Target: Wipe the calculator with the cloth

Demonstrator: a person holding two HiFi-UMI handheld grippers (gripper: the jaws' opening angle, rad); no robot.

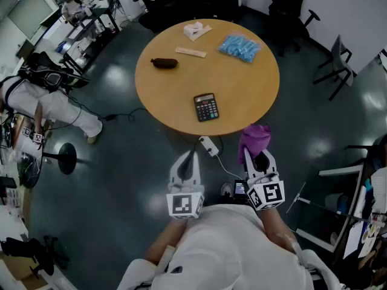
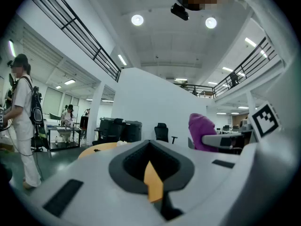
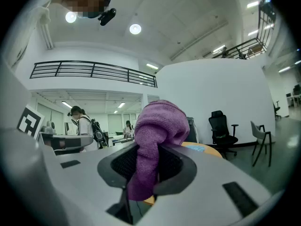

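Observation:
The black calculator [image 1: 206,107] lies face up near the front edge of the round wooden table [image 1: 254,95]. My right gripper [image 1: 257,156] is level, short of the table's front edge, and shut on a purple cloth [image 1: 254,139]. The cloth [image 3: 157,126] bunches up out of the right gripper [image 3: 149,171] in the right gripper view. My left gripper [image 1: 192,156] is level beside it, shut, with nothing in it. In the left gripper view the left gripper [image 2: 151,173] has its jaws together, and the cloth [image 2: 201,131] shows off to the right.
On the table's far half lie a dark object [image 1: 164,63], a wooden strip [image 1: 190,52], a white item [image 1: 196,30] and a blue bag [image 1: 239,47]. A power strip [image 1: 208,145] lies on the floor below the table edge. A person [image 1: 48,104] stands left; chairs [image 1: 338,65] stand right.

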